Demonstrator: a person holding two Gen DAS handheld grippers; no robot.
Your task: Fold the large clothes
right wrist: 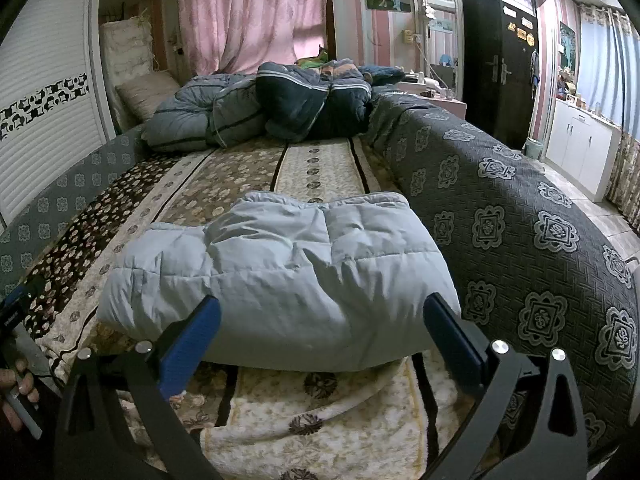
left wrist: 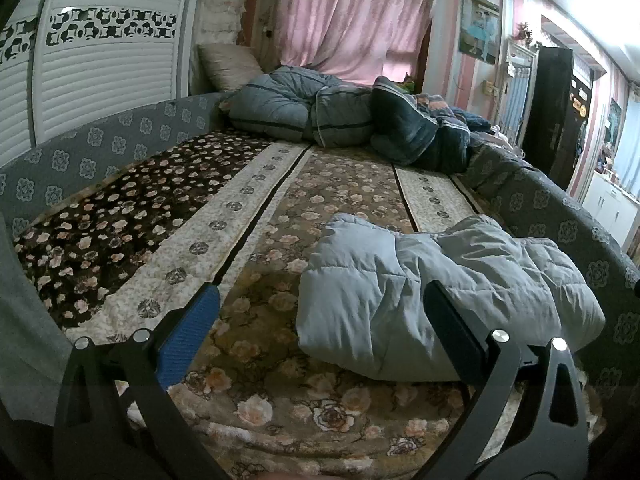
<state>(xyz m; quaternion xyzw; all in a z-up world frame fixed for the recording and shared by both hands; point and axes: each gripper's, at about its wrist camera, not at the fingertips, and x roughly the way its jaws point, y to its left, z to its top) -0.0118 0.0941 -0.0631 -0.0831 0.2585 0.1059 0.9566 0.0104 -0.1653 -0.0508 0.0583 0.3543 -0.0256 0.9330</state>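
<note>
Pale blue padded jacket [right wrist: 276, 280] folded into bundle on floral bed blanket [left wrist: 256, 264], near edge, right half. Left claw [left wrist: 320, 312] spread apart, empty, hovering just left of bundle. Right claw [right wrist: 322, 320] spread apart, empty, facing bundle's near side. Heaped quilts [right wrist: 256, 108] at far end.

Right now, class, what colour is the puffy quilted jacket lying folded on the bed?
Pale blue-grey quilted jacket, clearest in the right wrist view.
</note>
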